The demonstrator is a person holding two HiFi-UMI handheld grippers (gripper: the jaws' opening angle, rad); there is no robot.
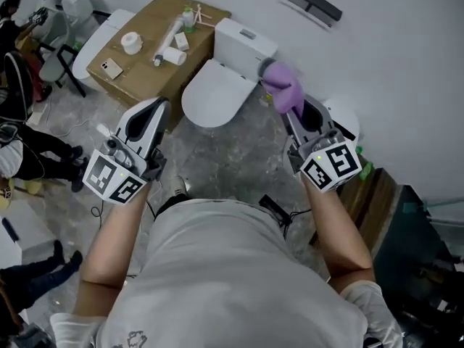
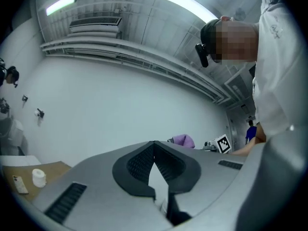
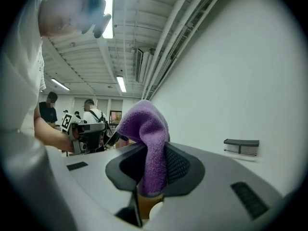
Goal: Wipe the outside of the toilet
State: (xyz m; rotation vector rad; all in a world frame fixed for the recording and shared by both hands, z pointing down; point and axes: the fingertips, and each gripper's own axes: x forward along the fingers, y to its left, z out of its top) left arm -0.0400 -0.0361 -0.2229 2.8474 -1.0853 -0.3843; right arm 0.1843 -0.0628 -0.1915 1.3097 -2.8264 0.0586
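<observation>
**Q:** Fingers first, right side?

**Op:** I read the right gripper (image 3: 153, 150) as clamped on a purple cloth (image 3: 147, 138). The cloth stands up out of the jaws and folds over the tips.

**Q:** Left side?

**Op:** On the left gripper (image 2: 154, 146) the pads meet at the tips with nothing between them. It is raised, facing the wall (image 2: 120, 109).

**Q:** Where is the cloth relative to the toilet?

**Op:** In the head view the cloth (image 1: 284, 87) sits just beside the right side of the tank (image 1: 243, 46). I cannot tell whether they touch. The left gripper (image 1: 156, 111) hangs near the bowl's front, apart from it.

**Q:** Toilet position and axis?

**Op:** The white toilet (image 1: 217, 96) has its lid down and its tank backs onto the wall. Its long axis runs from the tank at upper right to the bowl front at lower left in the head view. The front points down-left, toward the floor beside the box (image 1: 148, 49).

**Q:** Any writing?

**Op:** I can read none. The cube (image 1: 332, 164) on the right gripper carries only black-and-white square patterns. Print on the small things lying on the box is too small to make out.
</observation>
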